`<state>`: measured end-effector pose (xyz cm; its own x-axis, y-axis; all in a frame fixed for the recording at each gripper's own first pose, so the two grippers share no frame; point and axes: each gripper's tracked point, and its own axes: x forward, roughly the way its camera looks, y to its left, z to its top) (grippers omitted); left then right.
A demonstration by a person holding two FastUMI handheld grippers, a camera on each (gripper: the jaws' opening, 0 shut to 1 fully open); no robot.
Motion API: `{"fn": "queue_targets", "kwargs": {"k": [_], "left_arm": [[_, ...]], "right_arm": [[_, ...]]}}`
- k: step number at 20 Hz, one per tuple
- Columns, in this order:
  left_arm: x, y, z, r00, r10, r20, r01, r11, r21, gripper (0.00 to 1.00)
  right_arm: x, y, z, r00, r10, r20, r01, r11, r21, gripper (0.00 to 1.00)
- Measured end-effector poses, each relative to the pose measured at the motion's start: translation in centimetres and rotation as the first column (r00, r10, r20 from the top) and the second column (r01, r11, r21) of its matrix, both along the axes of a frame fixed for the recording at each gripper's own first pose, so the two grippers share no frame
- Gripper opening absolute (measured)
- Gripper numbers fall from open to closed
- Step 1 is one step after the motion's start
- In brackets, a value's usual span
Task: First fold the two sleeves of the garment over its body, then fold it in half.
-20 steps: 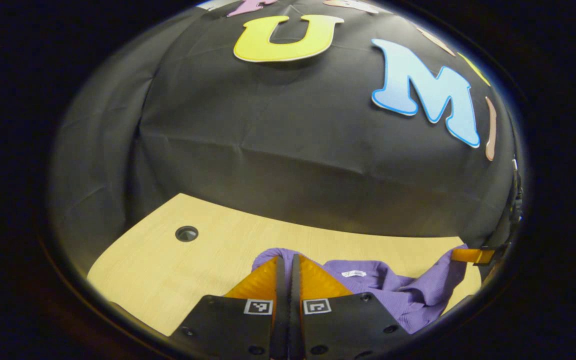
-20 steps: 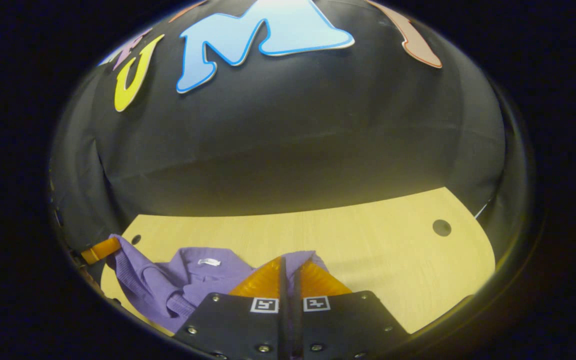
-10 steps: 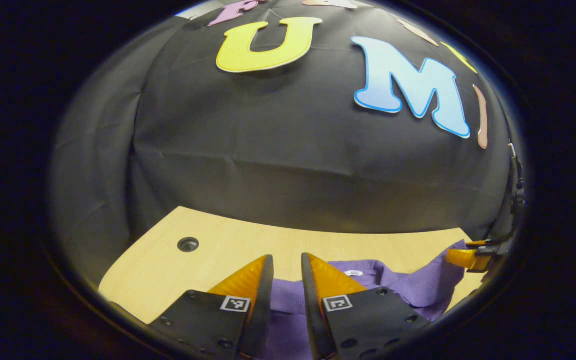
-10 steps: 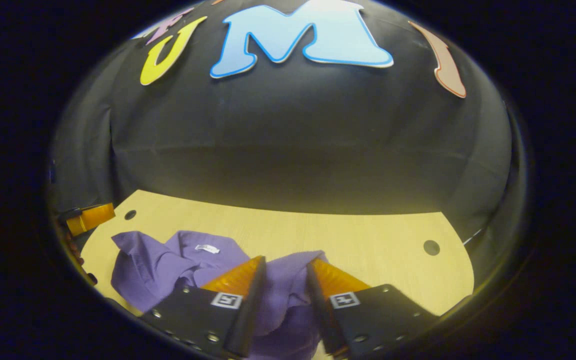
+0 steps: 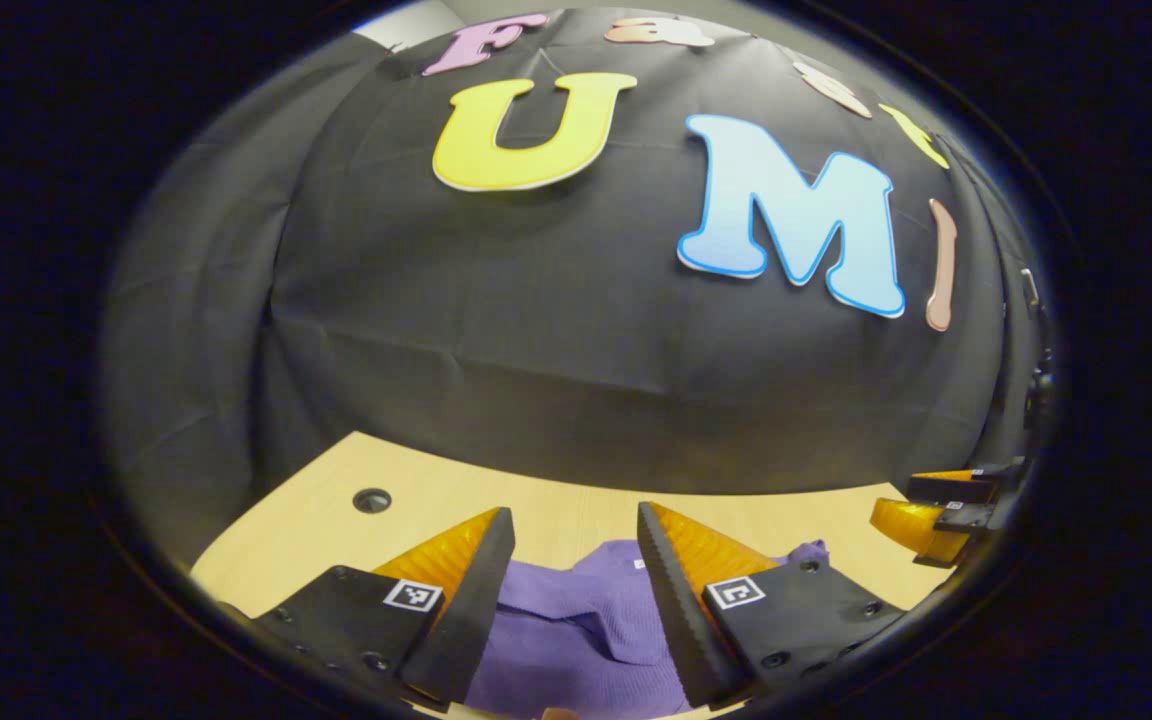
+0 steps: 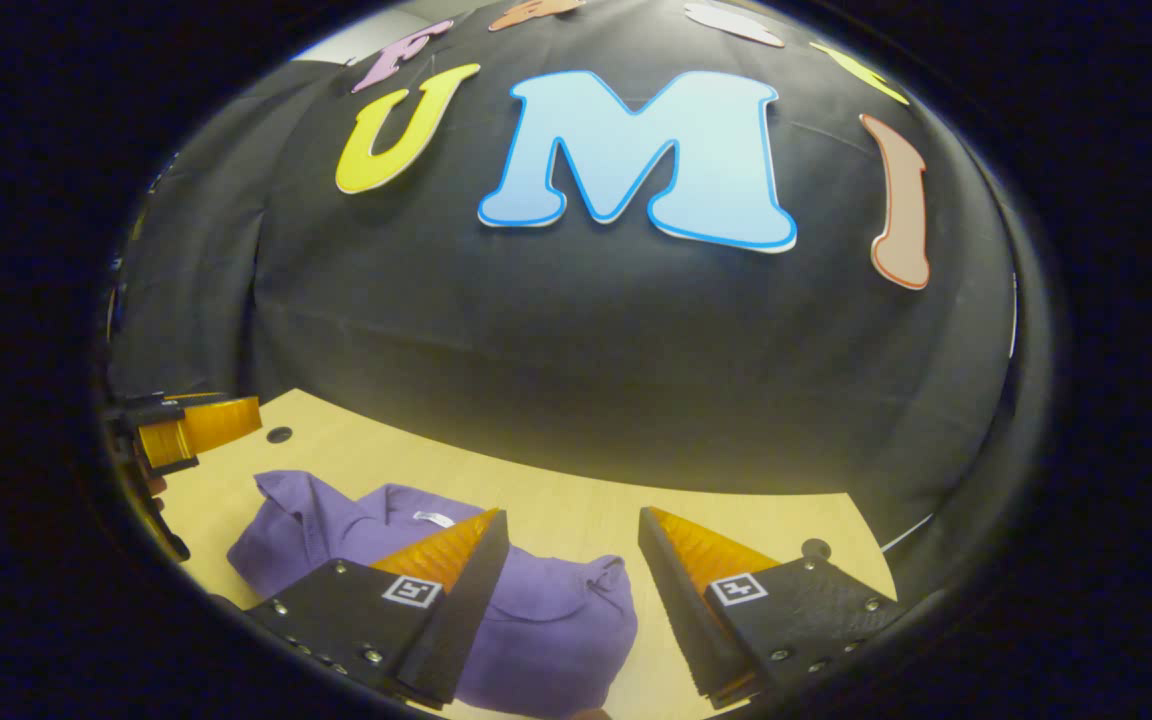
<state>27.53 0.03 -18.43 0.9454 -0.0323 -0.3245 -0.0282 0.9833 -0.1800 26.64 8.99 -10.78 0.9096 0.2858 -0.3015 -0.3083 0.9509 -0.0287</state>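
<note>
garment (image 6: 536,620): purple | table (image 6: 576,505): pale wood | fingers (image 6: 441,550): orange

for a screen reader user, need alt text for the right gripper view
The right claw hangs open over a purple garment lying bunched on a light wooden table. The left claw shows at the left edge, with black cloth behind.

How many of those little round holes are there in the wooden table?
2. In the right gripper view, one hole sits at the table's far left near the left gripper, the other at the right. More may be hidden under the purple garment.
</note>
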Motion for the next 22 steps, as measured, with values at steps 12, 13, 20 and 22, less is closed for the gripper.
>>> {"fn": "queue_targets", "kwargs": {"k": [12,13,20,22], "left_arm": [[-8.2,-0.4,10.2,0.982,-0.076,0.173,0.066,0.996,0.059,0.94],[-9.0,-0.3,10.8,0.98,-0.08,0.184,0.069,0.995,0.07,0.94],[-14.7,-0.1,13.5,0.963,-0.135,0.232,0.12,0.99,0.079,0.94],[-16.6,0.0,14.3,0.961,-0.142,0.239,0.126,0.989,0.081,0.94]], "right_arm": [[-9.4,1.9,8.9,0.985,-0.026,0.171,0.017,0.998,0.054,0.82],[-10.3,1.8,9.3,0.983,-0.036,0.178,0.024,0.997,0.067,0.82],[-17.0,1.2,11.1,0.972,-0.122,0.202,0.106,0.991,0.085,0.85],[-18.5,1.1,11.7,0.968,-0.132,0.213,0.118,0.99,0.078,0.93]]}}
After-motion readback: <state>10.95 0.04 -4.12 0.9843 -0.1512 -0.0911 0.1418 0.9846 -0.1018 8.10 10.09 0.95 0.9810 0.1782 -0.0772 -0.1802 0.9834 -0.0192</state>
